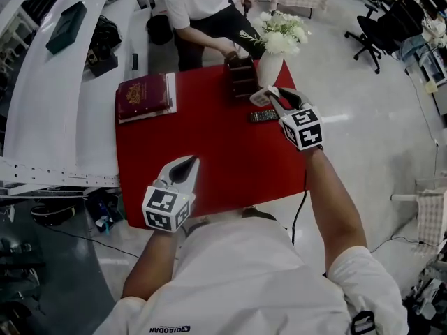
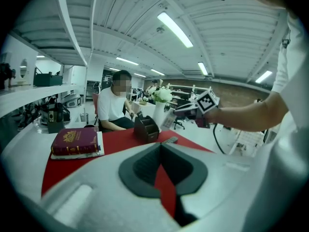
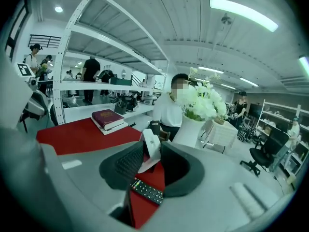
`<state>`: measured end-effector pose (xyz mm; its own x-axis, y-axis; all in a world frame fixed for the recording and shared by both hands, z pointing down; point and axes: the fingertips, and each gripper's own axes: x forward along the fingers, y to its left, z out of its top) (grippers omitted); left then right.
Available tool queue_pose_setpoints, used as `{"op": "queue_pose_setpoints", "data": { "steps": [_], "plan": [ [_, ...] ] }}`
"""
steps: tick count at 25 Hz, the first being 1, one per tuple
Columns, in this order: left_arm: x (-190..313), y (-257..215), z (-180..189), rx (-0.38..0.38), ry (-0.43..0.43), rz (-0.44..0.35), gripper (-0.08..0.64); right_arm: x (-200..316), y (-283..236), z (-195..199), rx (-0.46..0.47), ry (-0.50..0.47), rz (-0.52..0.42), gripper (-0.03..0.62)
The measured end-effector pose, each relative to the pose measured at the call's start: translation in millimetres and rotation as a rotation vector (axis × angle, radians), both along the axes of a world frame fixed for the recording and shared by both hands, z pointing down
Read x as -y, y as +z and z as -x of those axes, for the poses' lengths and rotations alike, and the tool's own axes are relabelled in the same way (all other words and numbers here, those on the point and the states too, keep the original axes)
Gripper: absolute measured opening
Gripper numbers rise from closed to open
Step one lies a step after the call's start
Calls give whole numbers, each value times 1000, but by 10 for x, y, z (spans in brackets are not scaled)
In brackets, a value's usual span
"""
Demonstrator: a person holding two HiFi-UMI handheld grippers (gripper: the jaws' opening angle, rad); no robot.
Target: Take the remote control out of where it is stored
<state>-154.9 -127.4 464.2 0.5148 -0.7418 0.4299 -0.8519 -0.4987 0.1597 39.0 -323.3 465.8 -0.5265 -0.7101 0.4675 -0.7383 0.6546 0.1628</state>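
- The right gripper has its jaws clenched on a slim white remote control, which stands tilted between the dark pads, off the red counter.
- In the left gripper view this white remote control hangs in the air at the right jaws' tips, just beside a white ceramic vase of white flowers.
- A black remote control with coloured buttons lies flat on the counter directly under the right jaws.
- Just beyond the right jaws' tips stands a dark brown desk organiser; a person in a white shirt sits behind it with a hand at its top.
- The left gripper has its jaws pressed together at the tips with nothing between them, only the counter showing through the gap lower down.
- A dark red hardcover book lies on the counter ahead of the left jaws, well apart from the right jaws.
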Motion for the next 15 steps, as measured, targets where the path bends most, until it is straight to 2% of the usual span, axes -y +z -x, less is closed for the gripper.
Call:
{"op": "queue_pose_setpoints", "data": {
  "steps": [10, 15],
  "plan": [
    [6, 9, -152, 3, 43, 5, 0, -392, 466, -348, 47, 74, 121, 115],
    [25, 6, -181, 7, 51, 4, 0, -556, 743, -477, 133, 133, 221, 115]
  ]
}}
